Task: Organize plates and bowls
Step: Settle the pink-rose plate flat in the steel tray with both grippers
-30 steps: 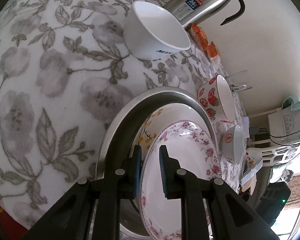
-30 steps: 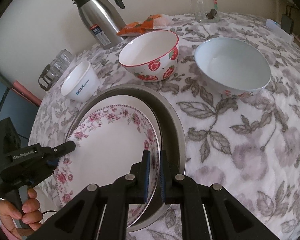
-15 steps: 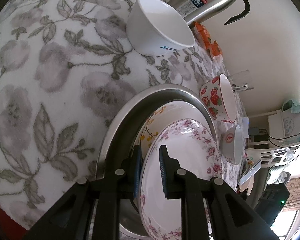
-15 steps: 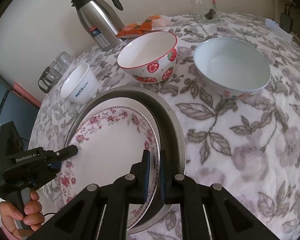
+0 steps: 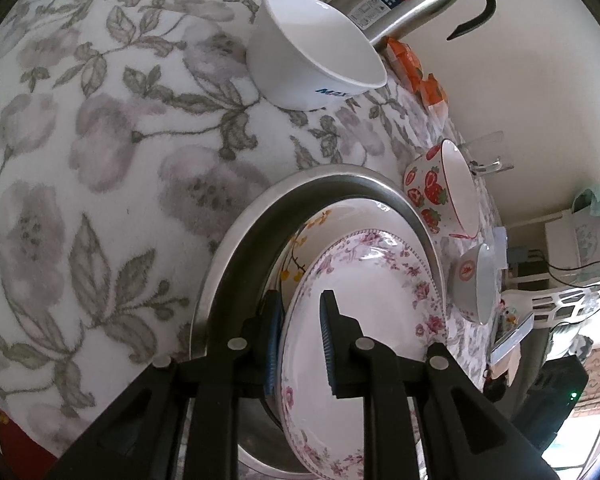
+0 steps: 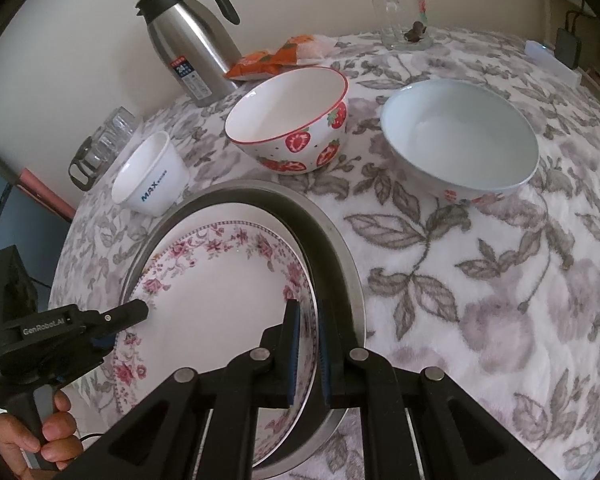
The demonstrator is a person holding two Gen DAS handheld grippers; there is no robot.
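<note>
A white plate with a pink flower rim (image 5: pixel 372 320) (image 6: pixel 220 300) hangs tilted inside a round steel pan (image 5: pixel 260 216) (image 6: pixel 332 248). My left gripper (image 5: pixel 300 340) (image 6: pixel 136 312) is shut on its left rim. On the opposite rim my right gripper (image 6: pixel 309 344) is shut. Under it in the pan lies another white plate with yellow flowers (image 5: pixel 300 240). On the cloth beyond stand a small white bowl (image 5: pixel 320 48) (image 6: pixel 152 176), a strawberry bowl (image 5: pixel 432 188) (image 6: pixel 292 120) and a pale blue bowl (image 5: pixel 472 284) (image 6: pixel 460 140).
A steel thermos jug (image 6: pixel 192 40) and orange snack packets (image 6: pixel 276 60) stand at the back by the wall. A glass mug (image 6: pixel 400 16) is at the far right, several glasses in a holder (image 6: pixel 104 140) at the far left. A hand (image 6: pixel 40 440) grips the left tool.
</note>
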